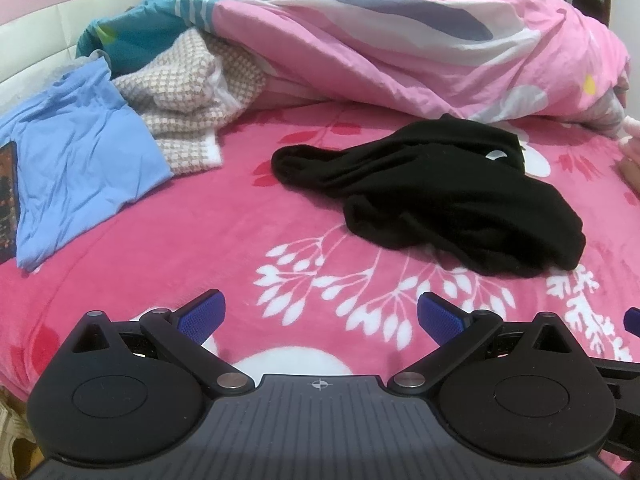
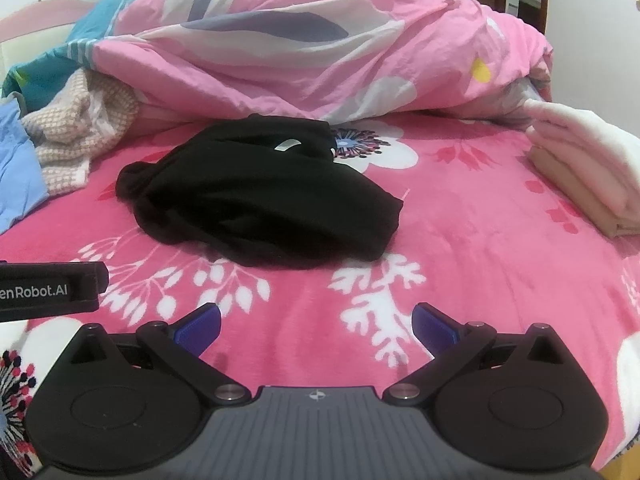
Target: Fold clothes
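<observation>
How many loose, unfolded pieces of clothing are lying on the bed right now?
3: the black garment mid-bed, the blue garment far left, and the checked knit beside it against the quilt. More may be hidden under that quilt.

Only "enRobot.AI" reads, cut off at the frame edge, on the black left gripper body (image 2: 48,292), just left of the right gripper (image 2: 316,322).

Each gripper, the left gripper (image 1: 321,314) and the right gripper (image 2: 316,322), has a grey ribbed body with a small crosshair mark, two round black housings, black link arms with silver pins, and blue textured fingers (image 1: 202,314), with white lettering on a black bar at mid-left of the right view.
</observation>
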`<state>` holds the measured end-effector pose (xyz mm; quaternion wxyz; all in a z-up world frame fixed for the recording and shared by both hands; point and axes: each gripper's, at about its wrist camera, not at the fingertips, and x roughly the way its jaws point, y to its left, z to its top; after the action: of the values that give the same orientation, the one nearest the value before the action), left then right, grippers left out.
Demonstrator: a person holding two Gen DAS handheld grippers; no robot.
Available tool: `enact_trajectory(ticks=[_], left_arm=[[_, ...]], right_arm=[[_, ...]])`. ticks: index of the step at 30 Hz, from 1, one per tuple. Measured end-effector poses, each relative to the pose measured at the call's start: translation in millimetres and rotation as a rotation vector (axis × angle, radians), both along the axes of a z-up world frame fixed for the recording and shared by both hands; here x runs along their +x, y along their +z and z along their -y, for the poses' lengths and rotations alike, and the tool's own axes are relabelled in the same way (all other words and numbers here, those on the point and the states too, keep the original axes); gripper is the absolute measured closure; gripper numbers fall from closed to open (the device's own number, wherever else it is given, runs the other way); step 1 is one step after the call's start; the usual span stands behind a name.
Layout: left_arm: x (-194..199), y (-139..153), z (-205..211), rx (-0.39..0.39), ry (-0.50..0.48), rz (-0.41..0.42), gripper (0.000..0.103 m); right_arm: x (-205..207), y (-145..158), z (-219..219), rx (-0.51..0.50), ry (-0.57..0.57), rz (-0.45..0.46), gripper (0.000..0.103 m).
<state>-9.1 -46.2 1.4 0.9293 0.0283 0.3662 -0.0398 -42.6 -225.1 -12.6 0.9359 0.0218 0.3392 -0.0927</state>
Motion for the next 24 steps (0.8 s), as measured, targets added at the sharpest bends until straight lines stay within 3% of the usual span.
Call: enact_trajectory(ticks=[24], left_arm=[[-0.8,0.0,-0.4,0.016,0.001,0.003,0.0]], right_arm=[[0.3,-0.8,-3.2,-0.004,-0.002,0.001,0.0]])
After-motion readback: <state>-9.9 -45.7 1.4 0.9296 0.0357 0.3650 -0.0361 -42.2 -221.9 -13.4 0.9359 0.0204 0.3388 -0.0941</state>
